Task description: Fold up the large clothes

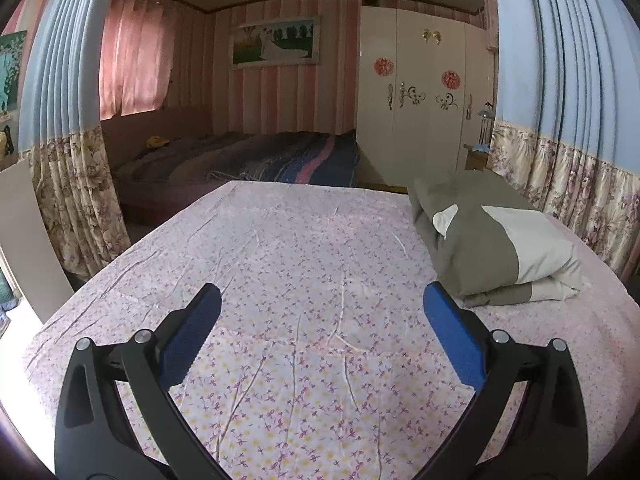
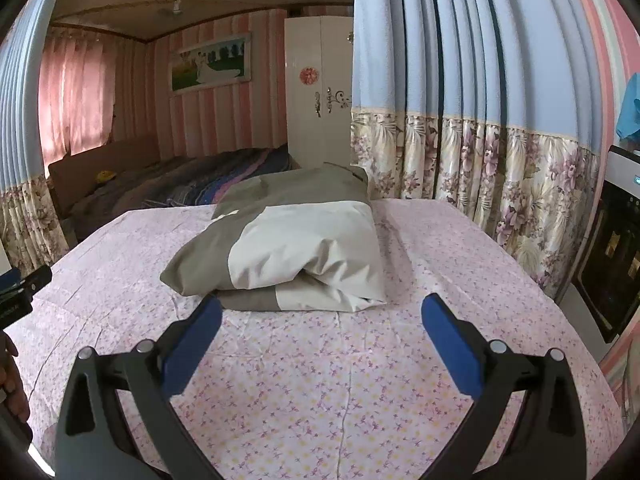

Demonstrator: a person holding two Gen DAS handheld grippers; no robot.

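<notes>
A grey and off-white garment lies folded in a thick bundle on the floral sheet that covers the table. In the left wrist view the garment sits at the right, beyond the right finger. My left gripper is open and empty, above the bare sheet. My right gripper is open and empty, just in front of the bundle's near edge, apart from it. The left gripper's tip shows at the left edge of the right wrist view.
Blue and floral curtains hang close behind the table at the right and also at the left. A bed and a white wardrobe stand beyond. A dark appliance stands at the far right.
</notes>
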